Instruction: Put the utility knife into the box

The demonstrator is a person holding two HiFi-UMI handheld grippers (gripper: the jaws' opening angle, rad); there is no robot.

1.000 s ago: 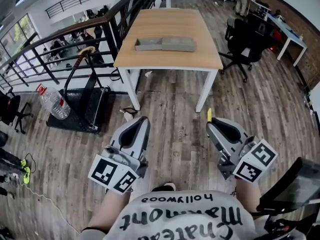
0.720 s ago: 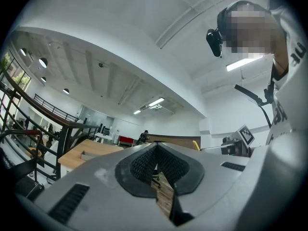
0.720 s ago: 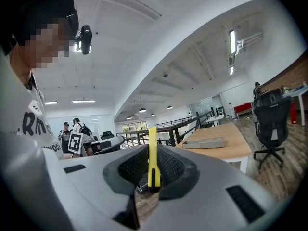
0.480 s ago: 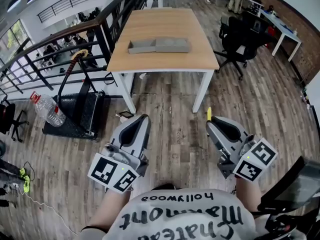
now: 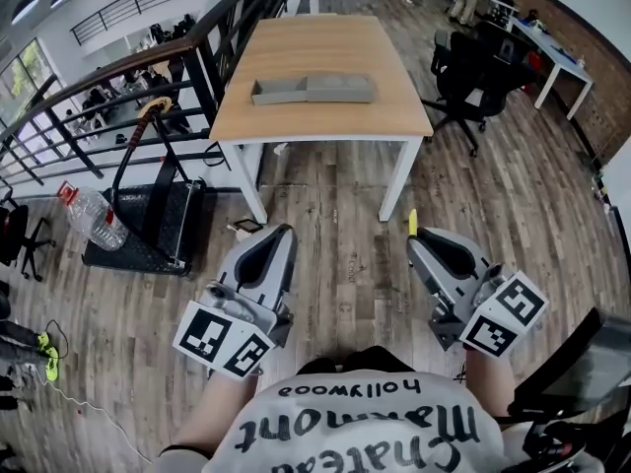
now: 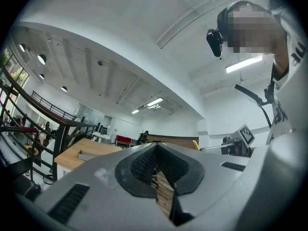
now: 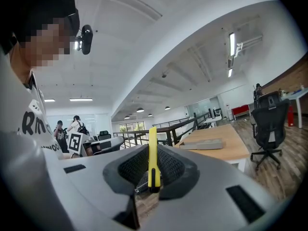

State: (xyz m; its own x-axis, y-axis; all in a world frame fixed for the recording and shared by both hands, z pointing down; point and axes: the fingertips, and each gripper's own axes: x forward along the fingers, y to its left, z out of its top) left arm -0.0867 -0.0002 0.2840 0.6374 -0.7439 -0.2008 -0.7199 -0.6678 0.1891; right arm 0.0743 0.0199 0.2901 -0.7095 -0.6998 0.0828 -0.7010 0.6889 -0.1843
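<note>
In the head view only the yellow tip of the utility knife point(image 5: 412, 223) showed; the rest was hidden inside the right gripper point(image 5: 424, 248). The inside of the box point(image 5: 314, 89) was too small to tell.

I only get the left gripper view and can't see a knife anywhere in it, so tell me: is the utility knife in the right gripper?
Observer: Yes. The right gripper is shut on the yellow utility knife, which stands up past the gripper's tips.
Operator: Is the box ready to take it?
Observer: In the head view the grey box lies opened out in two halves on the wooden table.
Operator: Am I over the table?
Observer: No. The left gripper and the right one are both over the floorboards, short of the table's near edge.
</note>
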